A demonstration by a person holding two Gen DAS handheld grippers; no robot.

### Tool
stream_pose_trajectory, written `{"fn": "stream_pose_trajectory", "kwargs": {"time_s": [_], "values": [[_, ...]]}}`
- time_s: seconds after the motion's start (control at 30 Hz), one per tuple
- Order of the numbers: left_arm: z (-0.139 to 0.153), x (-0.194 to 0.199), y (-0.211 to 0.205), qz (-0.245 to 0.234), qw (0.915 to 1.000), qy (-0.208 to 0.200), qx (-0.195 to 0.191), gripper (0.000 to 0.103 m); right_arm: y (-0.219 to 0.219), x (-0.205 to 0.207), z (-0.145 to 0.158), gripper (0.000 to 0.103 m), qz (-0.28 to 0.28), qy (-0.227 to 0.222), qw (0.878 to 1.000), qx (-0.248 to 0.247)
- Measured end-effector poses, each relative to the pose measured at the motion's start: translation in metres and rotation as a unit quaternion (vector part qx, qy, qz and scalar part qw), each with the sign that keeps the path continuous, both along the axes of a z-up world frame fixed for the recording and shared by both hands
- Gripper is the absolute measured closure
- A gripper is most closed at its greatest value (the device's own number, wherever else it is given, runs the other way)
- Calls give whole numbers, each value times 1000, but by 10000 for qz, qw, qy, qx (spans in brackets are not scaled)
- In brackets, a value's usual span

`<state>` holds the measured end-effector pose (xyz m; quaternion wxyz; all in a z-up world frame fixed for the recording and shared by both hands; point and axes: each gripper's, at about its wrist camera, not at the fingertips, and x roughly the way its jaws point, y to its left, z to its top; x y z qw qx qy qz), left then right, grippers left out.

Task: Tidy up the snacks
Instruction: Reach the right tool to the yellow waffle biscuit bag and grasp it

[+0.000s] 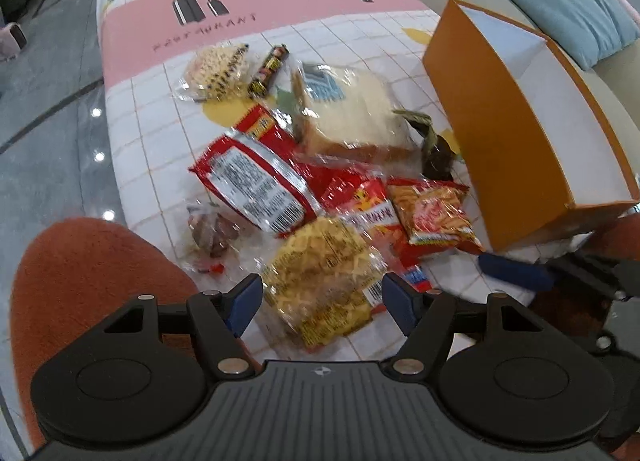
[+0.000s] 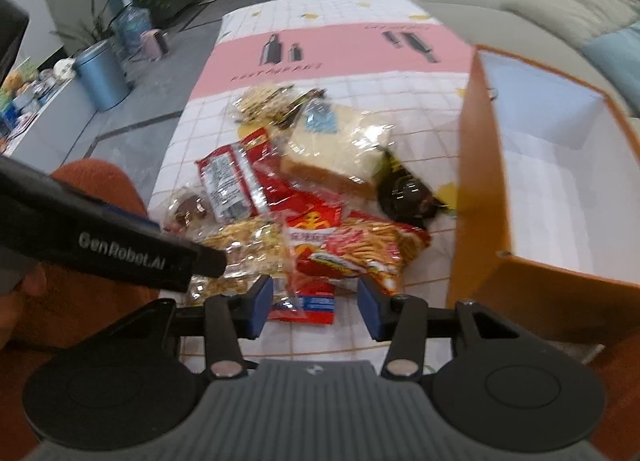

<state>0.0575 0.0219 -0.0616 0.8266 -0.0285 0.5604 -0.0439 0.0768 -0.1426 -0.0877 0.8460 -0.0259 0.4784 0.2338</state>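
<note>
Between the parted pads of the left hand-held gripper (image 1: 322, 303) lies a yellow waffle packet (image 1: 320, 281), ungripped. Right hand-held gripper (image 2: 316, 303) also stands open, a red snack packet (image 2: 308, 301) between its pads. Remaining snacks (image 1: 280, 165) are heaped on the table (image 1: 160, 109). Orange box (image 2: 520, 189) just beside them: white interior, no contents visible in right view; left view shows mainly its outer wall.

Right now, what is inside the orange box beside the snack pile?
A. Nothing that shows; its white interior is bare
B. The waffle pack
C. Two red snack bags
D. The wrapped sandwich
A. In the right wrist view the orange box shows only bare white walls and floor, while the wrapped sandwich and waffle pack lie on the tablecloth.
</note>
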Motion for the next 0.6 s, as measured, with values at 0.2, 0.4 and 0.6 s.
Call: {"fn": "stream_pose_trajectory", "kwargs": {"time_s": [0.2, 0.4, 0.6], "values": [[-11, 4, -3, -126, 9983, 200, 524, 45, 13, 16, -18, 62, 105, 445, 9978, 478], [-23, 10, 7, 37, 9977, 416, 540, 58, 23, 23, -38, 62, 210, 542, 9978, 319], [-32, 18, 5, 28, 9962, 541, 677, 64, 14, 43, -54, 62, -77, 886, 9937, 676]]}}
